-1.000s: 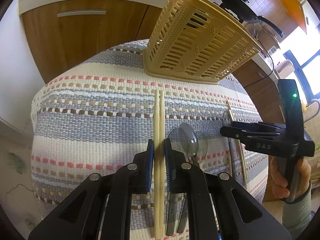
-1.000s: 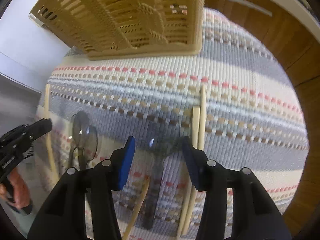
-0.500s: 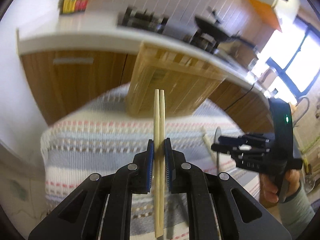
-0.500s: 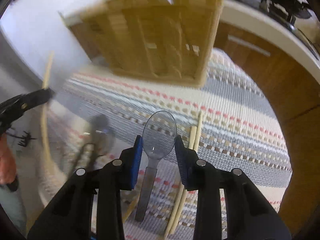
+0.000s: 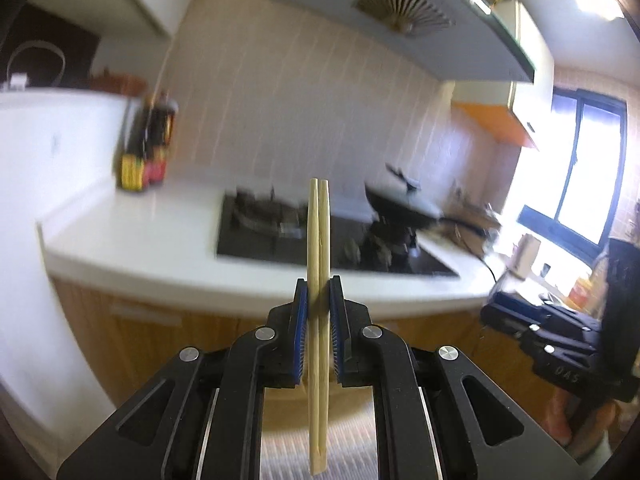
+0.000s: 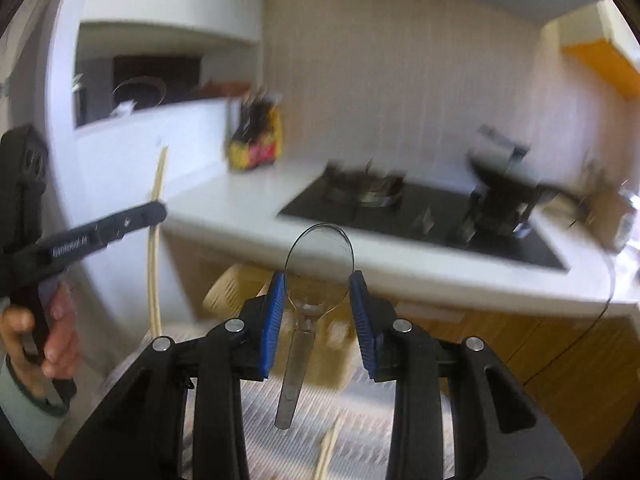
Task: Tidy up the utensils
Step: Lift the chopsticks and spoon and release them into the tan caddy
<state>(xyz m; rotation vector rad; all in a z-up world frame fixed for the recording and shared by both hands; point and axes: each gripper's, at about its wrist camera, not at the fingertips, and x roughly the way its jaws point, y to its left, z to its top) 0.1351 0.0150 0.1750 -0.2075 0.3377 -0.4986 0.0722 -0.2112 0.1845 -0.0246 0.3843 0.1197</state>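
My left gripper is shut on a pair of wooden chopsticks, held upright high above the striped cloth. It shows from the side in the right wrist view, chopsticks sticking up and down from it. My right gripper is shut on a clear plastic spoon, bowl up, handle hanging down. The tan slotted basket sits blurred below and behind the spoon. The right gripper also shows at the right edge of the left wrist view.
A white counter with a black gas hob, a pan and bottles lies ahead, wooden cabinets beneath. More chopsticks lie on the cloth below the right gripper.
Both grippers have lifted and tilted up from the cloth. The left one carried the chopsticks up; the right one closed on the clear spoon and raised it.
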